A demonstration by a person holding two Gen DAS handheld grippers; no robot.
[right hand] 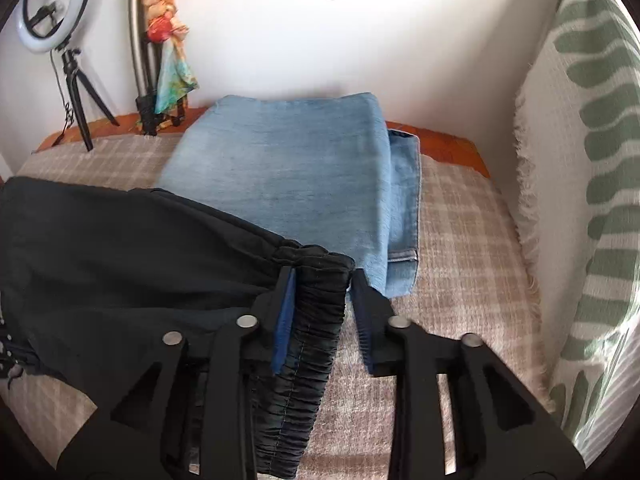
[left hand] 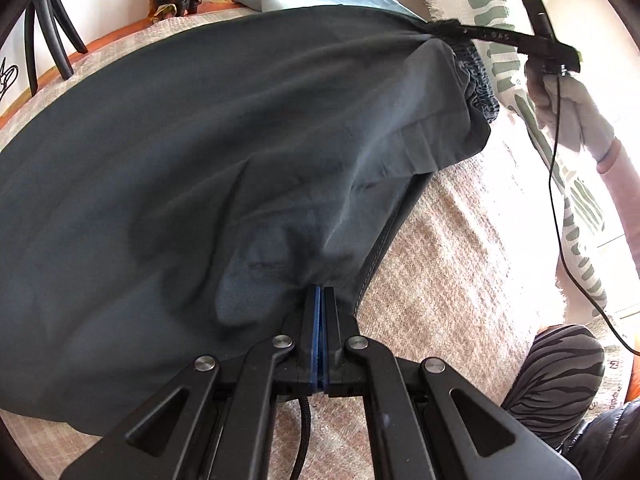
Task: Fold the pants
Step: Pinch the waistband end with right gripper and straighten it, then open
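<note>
Dark grey pants hang spread between my two grippers above a beige checked bed cover. My left gripper is shut on a bunched fold of the pants fabric. In the right wrist view, the elastic waistband of the pants lies between the fingers of my right gripper, whose jaws stand apart around it. The right gripper also shows in the left wrist view at the waistband's far corner.
Folded light blue jeans lie on the bed beyond the pants. A white and green leaf-patterned pillow stands at the right. A ring light on a tripod and a stand are by the wall. A striped knee is at lower right.
</note>
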